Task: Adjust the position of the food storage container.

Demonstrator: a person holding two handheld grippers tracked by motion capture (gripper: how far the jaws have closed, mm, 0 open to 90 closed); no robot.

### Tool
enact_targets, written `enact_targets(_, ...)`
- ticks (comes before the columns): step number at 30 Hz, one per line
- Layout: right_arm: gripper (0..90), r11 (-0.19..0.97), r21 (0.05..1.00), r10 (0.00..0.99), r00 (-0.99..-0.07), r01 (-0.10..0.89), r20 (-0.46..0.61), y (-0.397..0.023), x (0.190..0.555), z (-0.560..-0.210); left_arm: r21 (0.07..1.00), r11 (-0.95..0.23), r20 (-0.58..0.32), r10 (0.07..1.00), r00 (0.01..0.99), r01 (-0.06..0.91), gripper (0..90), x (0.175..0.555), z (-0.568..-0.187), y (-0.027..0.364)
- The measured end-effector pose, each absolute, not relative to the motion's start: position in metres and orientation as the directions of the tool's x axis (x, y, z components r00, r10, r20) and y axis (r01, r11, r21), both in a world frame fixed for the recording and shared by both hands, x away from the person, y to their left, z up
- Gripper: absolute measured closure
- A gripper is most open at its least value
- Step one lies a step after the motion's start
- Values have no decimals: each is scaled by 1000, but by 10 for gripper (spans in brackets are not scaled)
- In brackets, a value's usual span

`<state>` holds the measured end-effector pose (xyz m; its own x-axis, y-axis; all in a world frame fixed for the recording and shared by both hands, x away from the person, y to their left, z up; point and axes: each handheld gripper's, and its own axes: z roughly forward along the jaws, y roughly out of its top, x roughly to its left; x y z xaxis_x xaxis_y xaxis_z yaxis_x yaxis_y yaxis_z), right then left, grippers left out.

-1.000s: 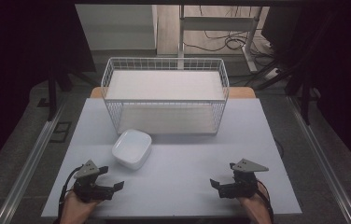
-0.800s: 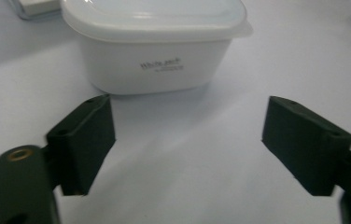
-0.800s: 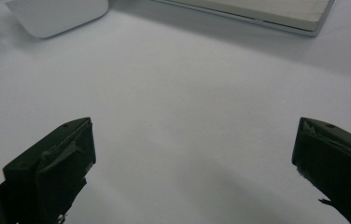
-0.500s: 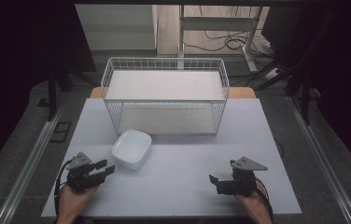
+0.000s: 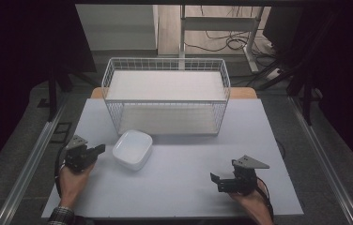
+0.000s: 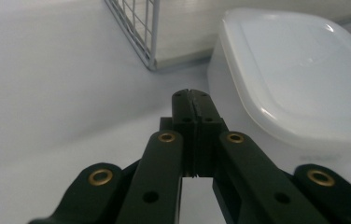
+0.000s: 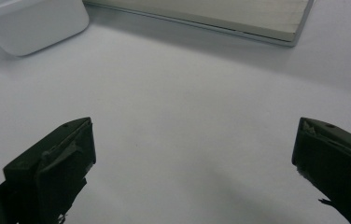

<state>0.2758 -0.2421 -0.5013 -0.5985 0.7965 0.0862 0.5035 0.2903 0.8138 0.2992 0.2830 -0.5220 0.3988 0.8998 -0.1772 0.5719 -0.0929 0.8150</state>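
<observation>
The dish point(image 5: 132, 149) is a shallow white container with a square outline, rounded corners and smooth, slightly glossy sides; in the left gripper view point(image 6: 299, 74) it reads as milky and faintly translucent, with a raised flat panel across its face. It sits on the pale tabletop point(image 5: 179, 187), left of the middle, just in front of the near left corner of the wire basket point(image 5: 165, 96) and apart from it. The left tool point(image 5: 100, 149) lies just beside the dish on its left, not touching it; its jaws have just been closing and now meet tip to tip with nothing between them — the left gripper view point(image 6: 193, 100) shows them pressed flat together above bare tabletop, the dish off to one side. The right tool point(image 5: 214, 179) rests well apart, near the front right of the tabletop, its jaws spread wide and empty, as the right gripper view point(image 7: 190, 154) shows. The basket is white wire mesh, long and open-topped, with a pale board across its upper level and another on its floor — it stands directly behind the dish. Between the left tool and the dish nothing stands in the way. Beyond the tabletop lie a dark floor, cables point(image 5: 231, 42) and a metal frame point(image 5: 212, 26).
</observation>
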Motion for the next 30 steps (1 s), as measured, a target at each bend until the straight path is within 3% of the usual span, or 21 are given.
enact_targets(13,8,332,784,784,-615,525,80,-239,275,-501,802,-121,-207,862,462,585,900,338,-524,264)
enact_targets(30,139,347,744,778,-618,571,112,-235,275,-499,791,-197,-223,789,572,579,900,349,-520,215)
